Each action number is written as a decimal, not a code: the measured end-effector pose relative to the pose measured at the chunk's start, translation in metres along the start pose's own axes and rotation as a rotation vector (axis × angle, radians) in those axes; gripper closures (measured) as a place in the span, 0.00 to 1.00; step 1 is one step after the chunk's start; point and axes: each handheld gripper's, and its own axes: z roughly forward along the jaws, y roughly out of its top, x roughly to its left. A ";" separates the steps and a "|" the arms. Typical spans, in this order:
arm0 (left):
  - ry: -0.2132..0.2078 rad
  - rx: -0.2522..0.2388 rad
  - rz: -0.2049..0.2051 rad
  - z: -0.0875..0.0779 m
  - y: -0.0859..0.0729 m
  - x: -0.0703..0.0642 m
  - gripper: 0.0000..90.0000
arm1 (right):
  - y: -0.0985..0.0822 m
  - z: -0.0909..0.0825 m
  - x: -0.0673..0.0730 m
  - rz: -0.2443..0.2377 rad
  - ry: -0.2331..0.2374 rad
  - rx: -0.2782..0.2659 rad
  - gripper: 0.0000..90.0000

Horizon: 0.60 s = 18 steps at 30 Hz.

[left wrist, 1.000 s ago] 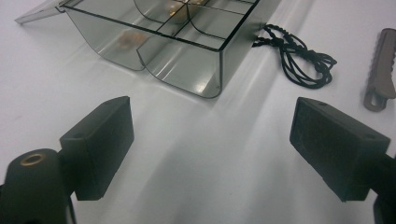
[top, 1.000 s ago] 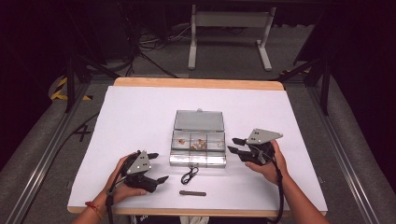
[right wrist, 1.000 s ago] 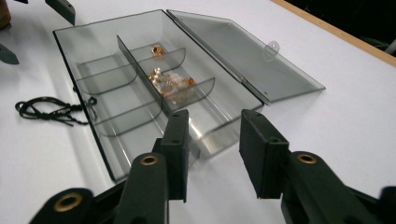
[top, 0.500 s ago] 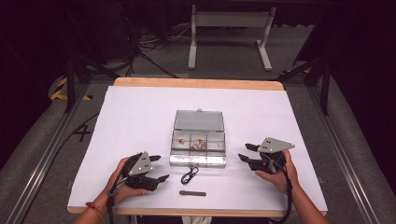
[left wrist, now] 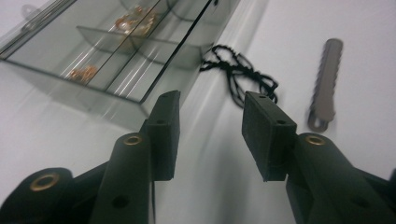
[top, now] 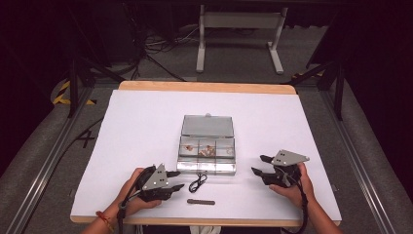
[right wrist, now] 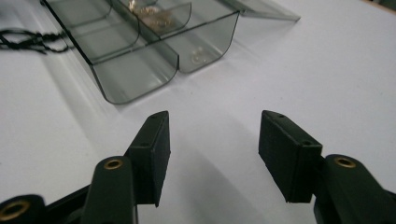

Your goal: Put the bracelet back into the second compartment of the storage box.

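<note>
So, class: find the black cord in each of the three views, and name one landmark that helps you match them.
High view: the black cord lies in front of the clear compartment box, near its left corner.
Left gripper view: upper middle, beyond the jaws.
Right gripper view: top left edge.
Shared landmark: the clear compartment box.

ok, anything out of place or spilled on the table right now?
Nothing spilled or damaged. The clear box sits open and square, small gold pieces in its compartments. Two things lie loose outside it: a tangled black cord against its front edge and a flat metal strip nearer the person.
</note>
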 end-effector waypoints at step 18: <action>-0.043 0.053 -0.017 0.023 0.028 -0.004 0.56 | -0.018 -0.009 0.021 -0.008 0.013 0.014 0.41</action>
